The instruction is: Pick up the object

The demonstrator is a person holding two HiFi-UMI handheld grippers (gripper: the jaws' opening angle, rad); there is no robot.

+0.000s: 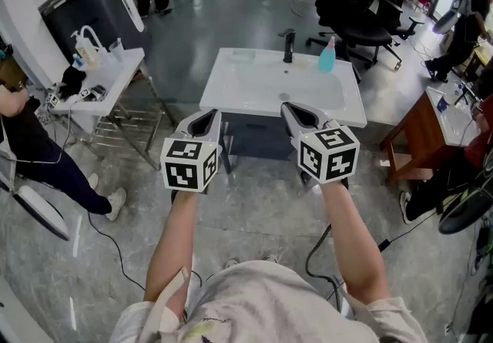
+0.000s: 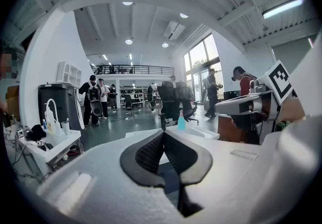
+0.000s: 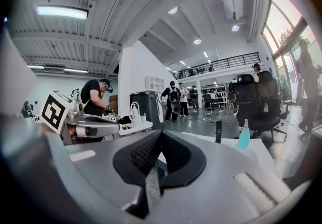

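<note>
Object: a teal bottle (image 1: 326,56) with a pink top stands on the back right corner of the white sink (image 1: 231,95), on the flat rim beside the bowl.
Axis: it is upright, its long axis vertical and the pink top uppermost. Which way the nozzle faces cannot be told.
Nearest neighbour: a black faucet (image 1: 288,47) rises from the middle of the back rim, to the left of the bottle and apart from it.
In the way: the sink bowl lies between both claws and the bottle, and the faucet stands just left of the line from the right claw to it.
Right claw (image 1: 286,107): clenched, the pads meeting with no thing between them. It is held at the sink's front edge and well apart from the bottle.
Left claw (image 1: 212,113): clenched in the same way, pads together. It is level with the right claw at the front edge, toward the sink's left side and farther from the bottle.
Behind: black office chairs (image 1: 358,2) stand close behind the bottle's corner.
Left side: a white tabletop (image 1: 104,87) carries a pump bottle and small items, well apart from the sink.
Right side: a brown wooden desk (image 1: 416,129) stands near the sink's right end.
Floor: a black cable (image 1: 320,245) runs beside the person's right arm.
</note>
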